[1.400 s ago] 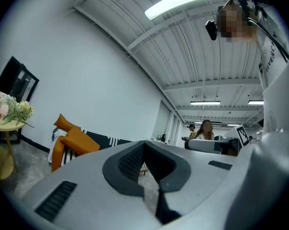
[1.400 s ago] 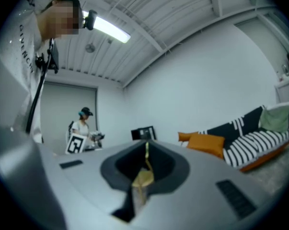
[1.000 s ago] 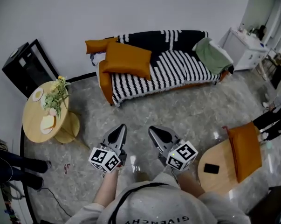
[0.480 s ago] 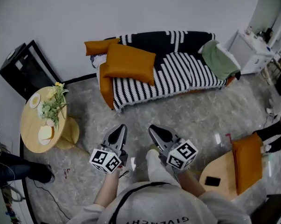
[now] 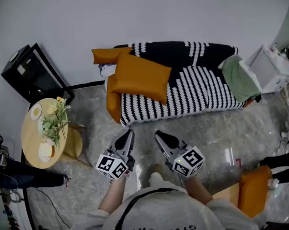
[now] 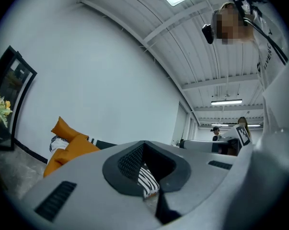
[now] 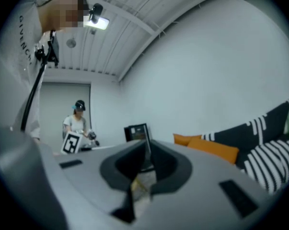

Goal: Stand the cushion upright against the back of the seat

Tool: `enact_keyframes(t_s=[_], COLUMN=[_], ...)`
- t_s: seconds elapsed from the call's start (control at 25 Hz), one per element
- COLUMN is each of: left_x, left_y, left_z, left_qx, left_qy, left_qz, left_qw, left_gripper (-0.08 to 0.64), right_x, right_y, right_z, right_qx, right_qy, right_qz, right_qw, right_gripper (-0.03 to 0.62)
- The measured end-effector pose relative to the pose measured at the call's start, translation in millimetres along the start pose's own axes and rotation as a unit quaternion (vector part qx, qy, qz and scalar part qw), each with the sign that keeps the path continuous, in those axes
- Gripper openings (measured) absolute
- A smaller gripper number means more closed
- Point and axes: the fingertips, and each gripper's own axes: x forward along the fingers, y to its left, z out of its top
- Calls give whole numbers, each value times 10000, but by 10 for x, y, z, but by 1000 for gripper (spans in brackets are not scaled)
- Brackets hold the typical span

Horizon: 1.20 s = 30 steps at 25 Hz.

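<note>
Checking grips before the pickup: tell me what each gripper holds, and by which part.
Nothing is held. The left gripper and right gripper are both shut and empty, short of the sofa; the large orange cushion lies there untouched.

The cushion (image 5: 142, 76) is orange cloth, matt and closely woven, with soft creases. The smaller orange cushion (image 5: 110, 55) looks to be the same fabric. The throw (image 5: 192, 87) beneath them is a black-and-white knit, ribbed and rough-looking. The green cloth (image 5: 240, 80) is dull and soft. The floor (image 5: 216, 128) is mottled grey stone, polished enough to catch glints of light. The round table (image 5: 29, 133) is pale wood, smooth and satin. The wall (image 5: 158, 13) is flat matt white. The left gripper (image 5: 130, 134) and right gripper (image 5: 158, 135) have matt grey plastic shells, and their dark pads (image 6: 130, 163) are finely ribbed.
</note>
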Motion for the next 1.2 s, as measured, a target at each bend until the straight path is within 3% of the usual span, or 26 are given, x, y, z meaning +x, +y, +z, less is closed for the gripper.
enact_keyframes(t_s=[0.36, 0.6, 0.88, 1.2], left_x=[504, 584, 789, 1099], left_y=[460, 789, 1358, 2290], left_z=[-36, -79, -94, -116], left_qx=[-8, 387, 279, 63], left_qy=[-77, 113, -14, 40], left_qz=[474, 1009, 1340, 1625], left_qw=[9988, 9941, 9906, 9867], left_gripper=[25, 25, 25, 25], right_x=[554, 813, 1344, 2314], right_y=[-517, -698, -1035, -1352], right_z=[9, -94, -238, -459], right_qx=[-5, 92, 72, 38], right_qy=[219, 353, 702, 1201], right_qz=[402, 527, 642, 926], right_qw=[9990, 9979, 9954, 9884], right_gripper=[21, 23, 72, 110])
